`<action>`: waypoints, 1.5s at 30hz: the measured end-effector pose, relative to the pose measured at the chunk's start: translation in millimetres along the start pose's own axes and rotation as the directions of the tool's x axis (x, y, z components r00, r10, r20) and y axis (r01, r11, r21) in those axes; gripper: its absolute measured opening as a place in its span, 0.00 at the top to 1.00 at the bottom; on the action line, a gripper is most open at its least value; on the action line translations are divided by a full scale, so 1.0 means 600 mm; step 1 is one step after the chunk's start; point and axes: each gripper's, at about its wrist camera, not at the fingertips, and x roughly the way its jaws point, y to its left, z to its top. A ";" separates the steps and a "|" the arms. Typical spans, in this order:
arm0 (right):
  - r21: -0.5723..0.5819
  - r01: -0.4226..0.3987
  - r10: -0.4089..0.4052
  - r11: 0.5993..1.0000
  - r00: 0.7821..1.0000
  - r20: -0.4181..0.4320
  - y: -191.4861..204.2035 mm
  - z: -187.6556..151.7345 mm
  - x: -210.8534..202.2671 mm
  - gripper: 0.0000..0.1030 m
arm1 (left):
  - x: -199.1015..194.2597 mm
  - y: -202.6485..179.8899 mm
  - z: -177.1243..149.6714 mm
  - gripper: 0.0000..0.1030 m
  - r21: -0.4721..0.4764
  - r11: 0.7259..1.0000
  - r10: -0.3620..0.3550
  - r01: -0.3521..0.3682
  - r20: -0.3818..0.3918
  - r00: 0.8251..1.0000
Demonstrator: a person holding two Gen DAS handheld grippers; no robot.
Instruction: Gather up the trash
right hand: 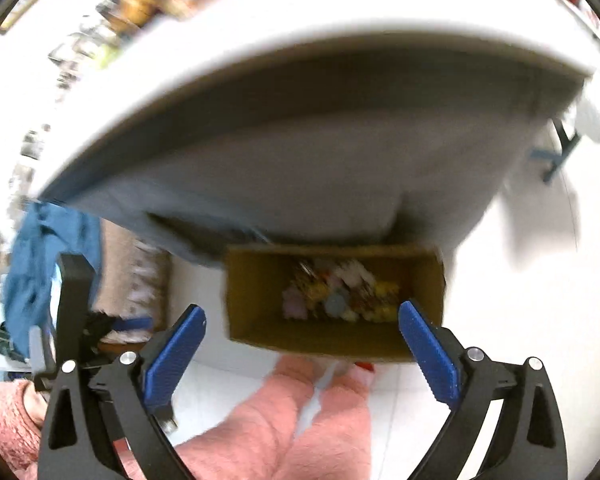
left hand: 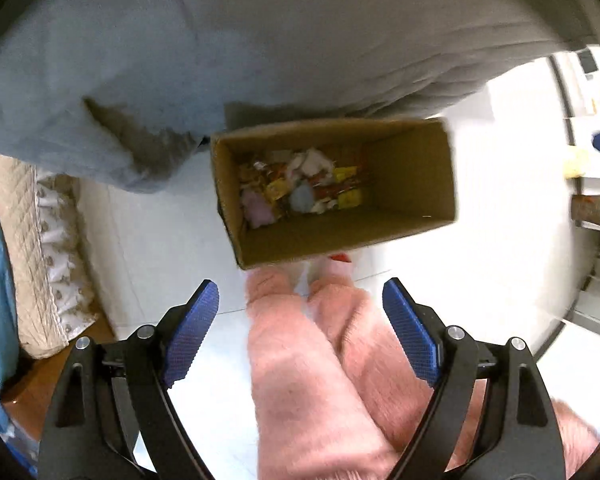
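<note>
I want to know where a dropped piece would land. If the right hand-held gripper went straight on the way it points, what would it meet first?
Most likely the open cardboard box on the floor, probably the heap of wrappers inside it. The right hand-held gripper is open and empty, and nothing shows in between, though blur leaves depth unclear.

An open brown cardboard box [left hand: 412, 184] stands upright on the white floor [left hand: 500, 264], its far side just beside the hanging grey cloth [left hand: 300, 60]. A heap of small trash [left hand: 300, 188], seemingly crumpled wrappers and tissue in pink, yellow, red and white, covers its bottom toward the left end.
</note>
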 end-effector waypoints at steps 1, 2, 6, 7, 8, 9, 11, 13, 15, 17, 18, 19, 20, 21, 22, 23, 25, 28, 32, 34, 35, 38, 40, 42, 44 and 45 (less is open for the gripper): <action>-0.007 -0.023 0.024 1.000 0.999 0.042 0.013 0.018 -0.024 0.07 | -0.028 -0.004 -0.002 0.19 0.007 1.000 -0.010 0.010 0.028 1.000; -0.013 -0.045 0.046 0.999 0.996 0.076 0.025 0.035 -0.042 0.06 | -0.055 -0.006 -0.004 0.17 0.014 1.000 -0.009 0.008 0.062 0.998; -0.122 -0.053 0.075 0.991 0.980 0.185 0.096 0.133 -0.072 0.05 | -0.148 0.001 0.003 0.13 0.011 0.999 0.034 -0.037 0.206 0.978; -0.158 -0.045 0.076 0.986 0.977 0.197 0.118 0.159 -0.068 0.05 | -0.160 0.005 0.004 0.13 0.005 0.999 0.040 -0.042 0.224 0.974; -0.185 -0.021 0.058 0.983 0.978 0.198 0.138 0.176 -0.060 0.05 | -0.173 0.010 0.005 0.13 -0.005 0.999 0.048 -0.048 0.243 0.969; -0.228 0.038 0.004 0.973 0.984 0.181 0.178 0.209 -0.045 0.05 | -0.192 0.023 0.006 0.13 -0.025 0.998 0.055 -0.050 0.271 0.961; -0.305 0.074 -0.019 0.949 0.984 0.180 0.232 0.255 -0.026 0.05 | -0.211 0.038 0.001 0.13 -0.051 0.998 0.055 -0.042 0.300 0.952; -0.379 0.160 -0.078 0.911 0.972 0.223 0.292 0.300 0.002 0.05 | -0.230 0.057 -0.006 0.13 -0.087 0.995 0.068 -0.041 0.328 0.942; -0.427 0.227 -0.137 0.875 0.963 0.232 0.339 0.346 0.039 0.05 | -0.241 0.074 -0.015 0.13 -0.120 0.992 0.071 -0.031 0.345 0.936; -0.456 0.278 -0.185 0.846 0.954 0.238 0.370 0.373 0.076 0.07 | -0.247 0.090 -0.025 0.13 -0.147 0.989 0.071 -0.019 0.356 0.932; -0.472 0.299 -0.210 0.829 0.950 0.233 0.382 0.385 0.094 0.08 | -0.248 0.096 -0.028 0.13 -0.156 0.988 0.075 -0.020 0.356 0.931; -0.494 0.330 -0.254 0.804 0.943 0.216 0.394 0.397 0.117 0.11 | -0.249 0.101 -0.032 0.13 -0.164 0.986 0.080 -0.023 0.354 0.932; -0.514 0.355 -0.292 0.781 0.935 0.202 0.401 0.405 0.137 0.11 | -0.248 0.106 -0.035 0.13 -0.173 0.985 0.082 -0.022 0.352 0.932; -0.534 0.382 -0.327 0.754 0.924 0.200 0.406 0.410 0.154 0.11 | -0.247 0.114 -0.040 0.13 -0.183 0.983 0.080 -0.015 0.351 0.933; -0.548 0.386 -0.339 0.742 0.921 0.190 0.410 0.412 0.164 0.12 | -0.247 0.120 -0.043 0.13 -0.191 0.981 0.078 -0.011 0.349 0.934; -0.572 0.388 -0.358 0.723 0.918 0.170 0.413 0.411 0.180 0.22 | -0.249 0.124 -0.045 0.13 -0.198 0.980 0.079 -0.009 0.348 0.934; -0.598 0.461 -0.417 0.656 0.881 0.223 0.415 0.404 0.193 0.33 | -0.252 0.137 -0.046 0.13 -0.208 0.978 0.076 -0.002 0.348 0.935; -0.548 0.400 -0.363 0.735 0.914 0.181 0.400 0.408 0.169 0.44 | -0.258 0.151 -0.037 0.13 -0.216 0.976 0.063 0.015 0.350 0.935; -0.465 0.285 -0.248 0.838 0.958 0.141 0.367 0.393 0.111 0.66 | -0.274 0.161 -0.008 0.13 -0.207 0.978 0.046 0.037 0.382 0.923; -0.389 0.250 -0.213 0.887 0.967 0.138 0.339 0.383 0.079 0.72 | -0.280 0.161 0.021 0.13 -0.192 0.981 0.043 0.037 0.395 0.918; -0.366 0.255 -0.218 0.895 0.966 0.140 0.329 0.378 0.069 0.81 | -0.281 0.159 0.037 0.13 -0.181 0.983 0.044 0.033 0.403 0.914; -0.267 0.181 -0.158 0.946 0.982 0.106 0.288 0.367 0.044 0.85 | -0.286 0.153 0.083 0.13 -0.160 0.987 0.039 0.029 0.408 0.912; -0.239 0.145 -0.121 0.960 0.986 0.112 0.263 0.349 0.026 0.85 | -0.291 0.148 0.117 0.13 -0.140 0.989 0.027 0.037 0.428 0.904; -0.206 0.119 -0.099 0.971 0.990 0.103 0.248 0.342 0.022 0.85 | -0.292 0.143 0.154 0.13 -0.130 0.992 0.052 0.007 0.443 0.895; -0.159 0.079 -0.063 0.984 0.992 0.105 0.241 0.343 0.014 0.85 | -0.290 0.140 0.186 0.13 -0.133 0.991 0.073 -0.016 0.432 0.899; -0.149 0.071 -0.055 0.986 0.992 0.111 0.243 0.334 0.009 0.85 | -0.290 0.137 0.203 0.13 -0.123 0.992 0.066 -0.013 0.437 0.897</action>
